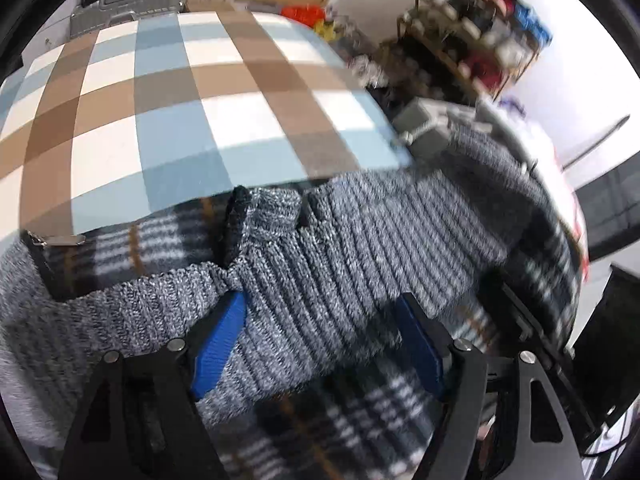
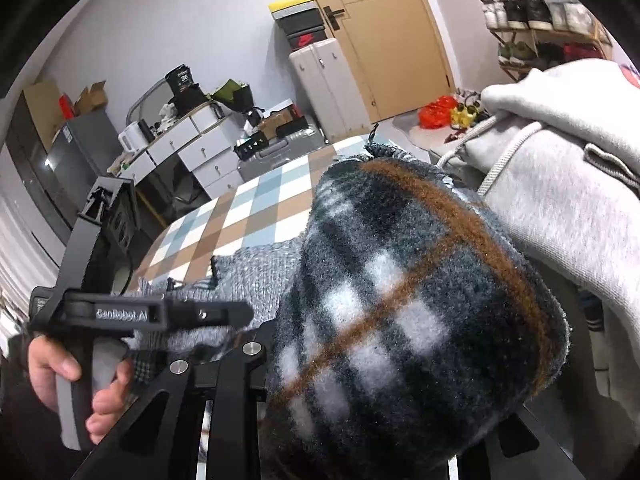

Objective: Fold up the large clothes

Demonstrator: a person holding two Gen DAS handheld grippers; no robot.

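While the checked bed (image 1: 168, 92) fills the room ahead, the plaid coat (image 2: 400, 308) bulges over the right gripper (image 2: 360, 432), jaws hidden but apparently clamping it. Left gripper (image 1: 320, 344), gripped by a hand (image 2: 72, 376), tilts down, blue pads (image 1: 220, 340) spread around the knit sleeve (image 1: 320, 264).

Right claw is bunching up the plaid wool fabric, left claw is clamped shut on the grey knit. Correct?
Not quite. In the left wrist view the left claw is open, its blue pads astride the grey knit, not clamped. The right claw does hold the plaid wool fabric bunched.
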